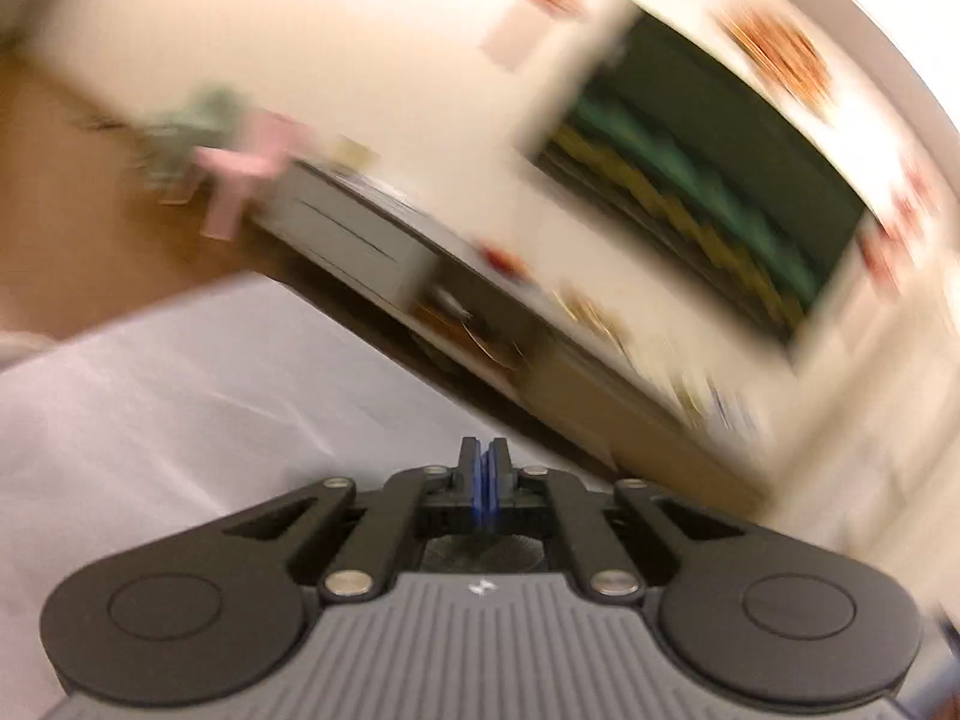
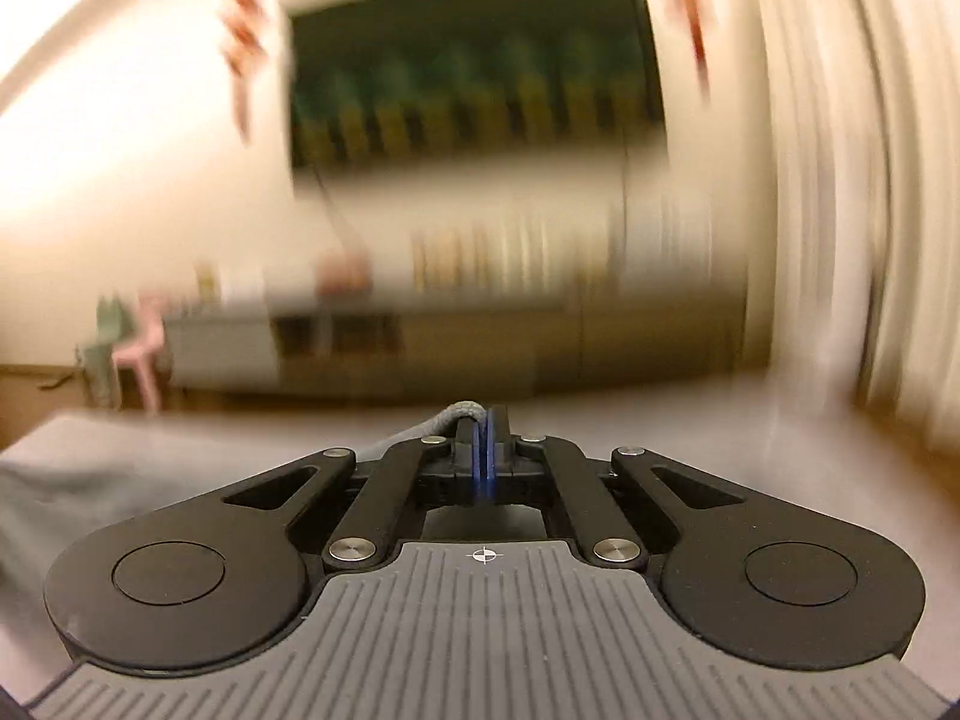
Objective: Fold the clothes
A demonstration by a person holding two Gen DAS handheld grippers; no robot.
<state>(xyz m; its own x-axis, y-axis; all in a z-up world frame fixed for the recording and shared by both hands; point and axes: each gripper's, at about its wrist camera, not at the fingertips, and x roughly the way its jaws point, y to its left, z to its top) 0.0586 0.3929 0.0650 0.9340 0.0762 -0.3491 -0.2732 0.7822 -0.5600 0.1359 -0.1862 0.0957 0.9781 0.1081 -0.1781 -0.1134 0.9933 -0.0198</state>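
Left tool (image 1: 483, 468): clenched, nothing visible between pads, above white sheet (image 1: 180, 396).
Right tool (image 2: 483, 441): clenched on grey cloth (image 2: 447, 417).
Background: blurred.

Right gripper (image 2: 483, 450): jaws closed, grey cloth edge (image 2: 445, 415) pinched at the tips.
Background: blurred; pink chair (image 2: 144, 341) seen at left.

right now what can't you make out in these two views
- Left wrist view: the room beyond the white cloth is smeared by motion blur; the items on the low cabinet are unreadable.
- Left tool: jaws closed, but whether any cloth is pinched is not visible.
- Right wrist view: the right tool pinches grey fabric; the tool body hides the rest, so the garment type is unknown.
- The dark wall picture is too blurred.
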